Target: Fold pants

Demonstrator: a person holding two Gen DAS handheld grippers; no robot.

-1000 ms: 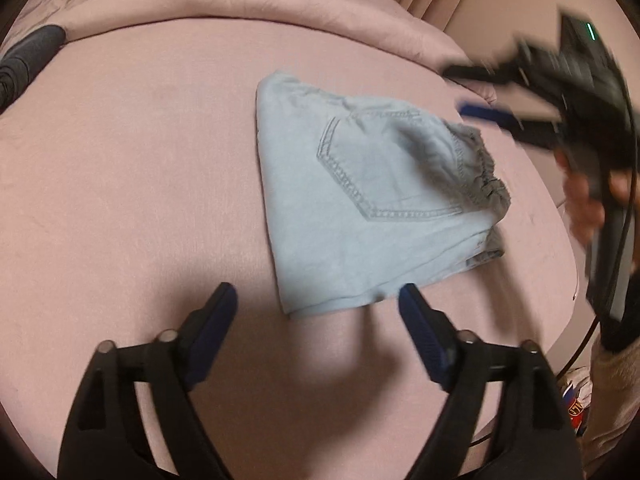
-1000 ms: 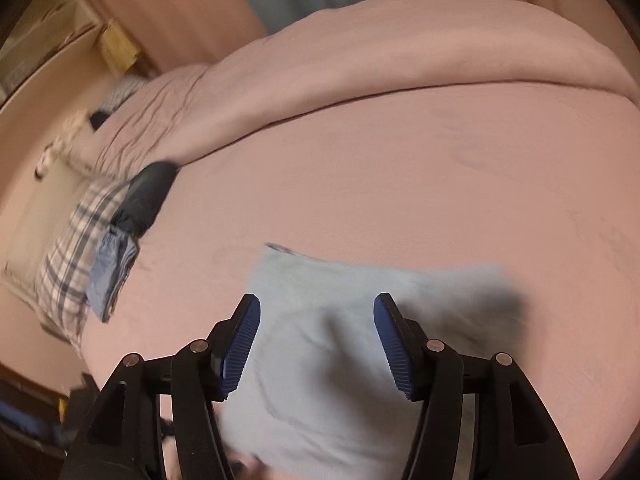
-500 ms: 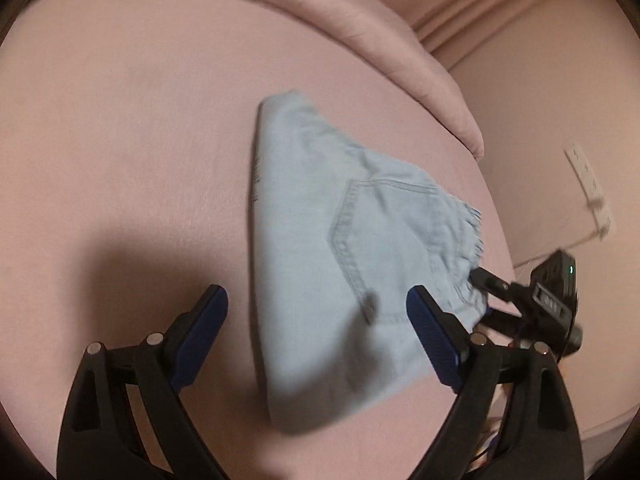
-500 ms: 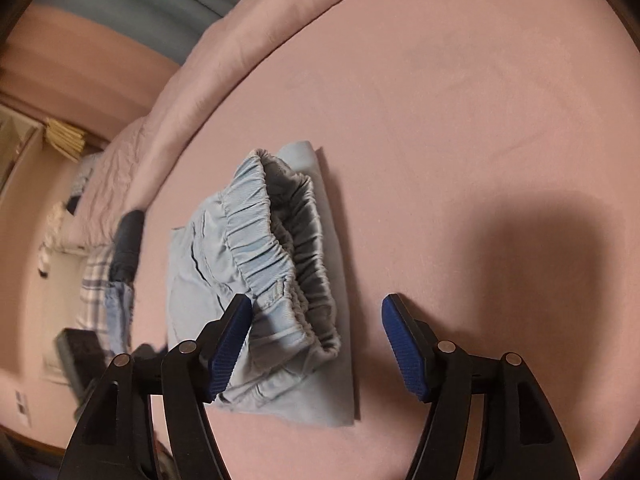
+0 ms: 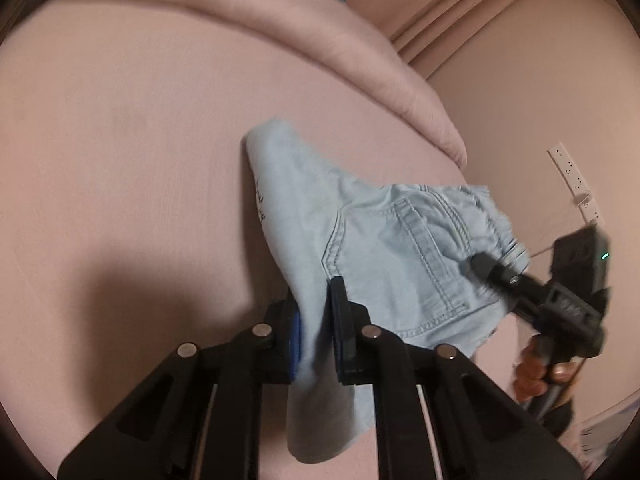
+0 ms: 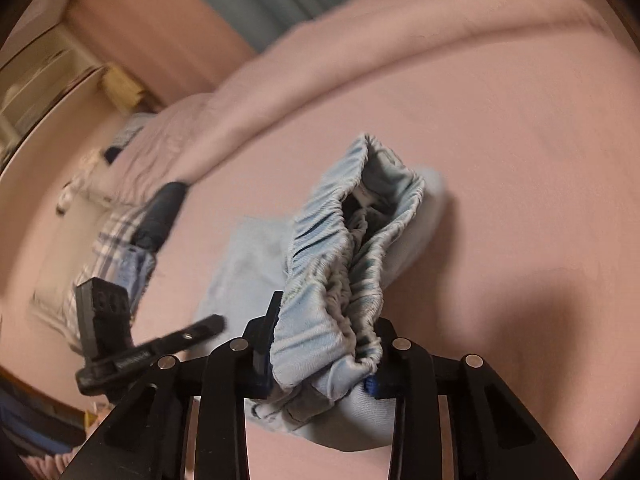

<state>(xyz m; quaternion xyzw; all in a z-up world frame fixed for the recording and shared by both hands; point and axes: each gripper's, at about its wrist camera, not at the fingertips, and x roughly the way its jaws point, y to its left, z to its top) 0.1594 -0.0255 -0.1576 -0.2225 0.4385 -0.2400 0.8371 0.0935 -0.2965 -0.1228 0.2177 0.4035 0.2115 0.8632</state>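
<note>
Both grippers, open half a second ago, now clamp the folded pants [image 5: 384,248] on the pink bed [image 5: 120,160]: left gripper [image 5: 316,328] pinches the folded edge, right gripper [image 6: 320,360] the elastic waistband, which seems slightly lifted, though blur obscures it.

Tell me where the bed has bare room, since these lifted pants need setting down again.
Bare pink sheet lies between the pants and the duvet roll. More lies beyond the waistband. It is crowded by the plaid pile.
</note>
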